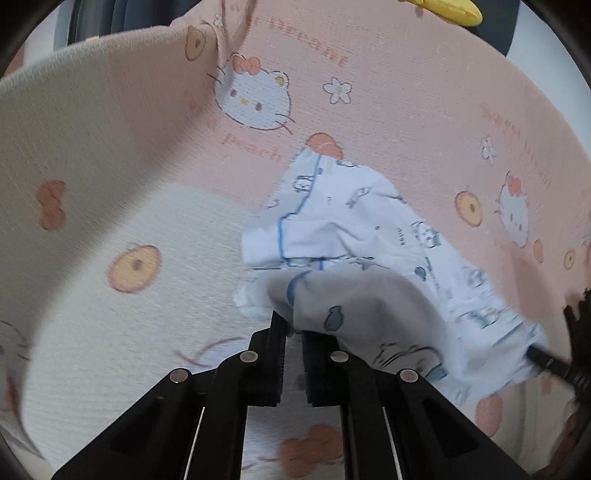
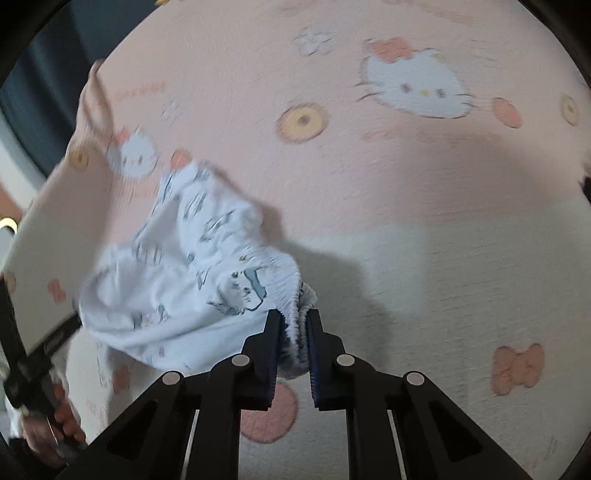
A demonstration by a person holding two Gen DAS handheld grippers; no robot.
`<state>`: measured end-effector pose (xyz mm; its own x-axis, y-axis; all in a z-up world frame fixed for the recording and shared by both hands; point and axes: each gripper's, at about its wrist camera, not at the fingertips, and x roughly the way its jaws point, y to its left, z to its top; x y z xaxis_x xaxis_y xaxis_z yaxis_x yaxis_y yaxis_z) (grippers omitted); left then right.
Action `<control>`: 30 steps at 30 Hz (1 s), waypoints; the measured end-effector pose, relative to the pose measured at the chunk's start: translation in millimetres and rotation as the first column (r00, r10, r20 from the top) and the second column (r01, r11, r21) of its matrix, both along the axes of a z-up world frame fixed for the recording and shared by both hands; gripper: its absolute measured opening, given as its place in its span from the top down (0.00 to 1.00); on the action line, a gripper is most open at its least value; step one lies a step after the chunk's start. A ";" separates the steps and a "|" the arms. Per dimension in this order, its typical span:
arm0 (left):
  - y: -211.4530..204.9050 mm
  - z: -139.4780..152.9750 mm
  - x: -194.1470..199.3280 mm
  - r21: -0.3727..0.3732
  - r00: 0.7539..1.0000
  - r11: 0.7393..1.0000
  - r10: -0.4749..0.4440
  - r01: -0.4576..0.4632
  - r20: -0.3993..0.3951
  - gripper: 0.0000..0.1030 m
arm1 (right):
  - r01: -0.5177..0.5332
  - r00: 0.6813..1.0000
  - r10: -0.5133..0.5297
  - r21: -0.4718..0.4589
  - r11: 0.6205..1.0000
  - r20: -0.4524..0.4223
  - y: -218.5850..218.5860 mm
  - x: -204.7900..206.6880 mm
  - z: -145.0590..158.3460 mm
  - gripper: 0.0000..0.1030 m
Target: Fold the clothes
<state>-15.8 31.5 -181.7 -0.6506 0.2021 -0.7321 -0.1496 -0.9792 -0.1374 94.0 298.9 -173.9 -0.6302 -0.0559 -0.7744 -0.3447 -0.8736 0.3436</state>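
Note:
A small white garment (image 1: pixel 354 236) with blue piping and blue cartoon prints hangs bunched over a pink and cream cartoon-cat blanket (image 1: pixel 406 92). My left gripper (image 1: pixel 293 328) is shut on one edge of its fabric. In the right wrist view the same white garment (image 2: pixel 177 280) trails to the left, and my right gripper (image 2: pixel 293 317) is shut on its gathered elastic waistband. The cloth is lifted between the two grippers; its far end rests on the blanket. The other gripper's black tip (image 1: pixel 554 363) shows at the right edge of the left wrist view.
The blanket (image 2: pixel 406 184) covers the whole work surface, with a raised fold (image 1: pixel 92 96) at the back left. A yellow object (image 1: pixel 447 9) lies at the top edge. A person's hand (image 2: pixel 51 428) holding the left gripper's handle shows at lower left of the right wrist view.

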 end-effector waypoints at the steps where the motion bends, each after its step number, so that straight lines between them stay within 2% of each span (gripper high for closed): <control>1: -0.9 0.0 0.9 -0.012 1.000 1.000 0.000 0.000 0.000 0.94 | 0.014 1.000 -0.014 -0.011 1.000 -0.001 4.3 1.0 0.5 0.91; 4: -3.7 -0.1 3.7 -0.049 1.000 0.999 -0.001 0.001 0.001 0.94 | 0.039 0.999 -0.040 -0.029 0.999 -0.010 11.6 -0.1 3.4 0.92; 7: -4.3 -0.4 6.5 -0.089 1.000 0.996 -0.004 0.004 0.002 0.93 | 0.056 0.998 -0.056 0.006 0.998 -0.003 15.6 1.7 7.6 0.92; 10: 2.2 -4.3 10.2 -0.123 1.000 0.992 -0.015 0.016 0.009 0.93 | 0.075 0.997 -0.074 -0.023 0.997 0.023 16.5 4.8 2.3 0.92; 12: -0.3 -5.4 9.1 -0.066 1.000 0.998 -0.006 0.007 0.016 0.93 | 0.069 0.997 -0.068 -0.037 0.997 0.027 15.3 6.8 0.4 0.92; 14: -12.9 -1.9 7.5 0.090 0.999 0.996 0.011 -0.014 0.037 0.93 | 0.050 0.999 -0.050 -0.052 0.997 -0.003 12.0 7.6 4.1 0.92; 15: -19.7 -0.5 7.0 0.168 0.998 0.985 0.018 -0.027 0.055 0.93 | 0.042 0.999 -0.043 -0.063 0.997 -0.022 11.5 7.7 6.9 0.91; 16: -26.3 0.4 6.3 0.242 0.997 0.969 0.024 -0.042 0.076 0.93 | 0.041 0.998 -0.044 -0.074 0.996 -0.039 11.9 7.9 9.3 0.90; 18: -40.2 -1.3 3.6 0.389 0.989 0.917 0.034 -0.090 0.147 0.93 | 0.042 0.997 -0.051 -0.137 0.990 -0.060 15.1 9.3 9.5 0.88; 20: -48.8 -1.7 3.4 0.456 0.981 0.881 0.039 -0.124 0.192 0.92 | 0.044 0.996 -0.060 -0.208 0.977 -0.073 18.7 11.5 8.0 0.85; 23: -52.6 1.3 6.9 0.440 0.972 0.885 0.057 -0.155 0.228 0.91 | 0.060 0.993 -0.086 -0.271 0.961 -0.084 22.8 18.2 5.9 0.81; 26: -50.4 2.5 13.9 0.385 0.965 0.906 0.077 -0.173 0.251 0.91 | 0.064 0.990 -0.097 -0.285 0.956 -0.101 25.2 18.6 9.5 0.79; 28: -51.5 1.9 21.6 0.374 0.958 0.909 0.081 -0.185 0.277 0.91 | 0.057 0.987 -0.103 -0.322 0.945 -0.127 26.1 20.5 11.5 0.77; 30: -55.9 3.2 30.3 0.399 0.951 0.896 0.073 -0.196 0.302 0.91 | 0.056 0.984 -0.106 -0.321 0.945 -0.142 24.8 26.8 15.8 0.71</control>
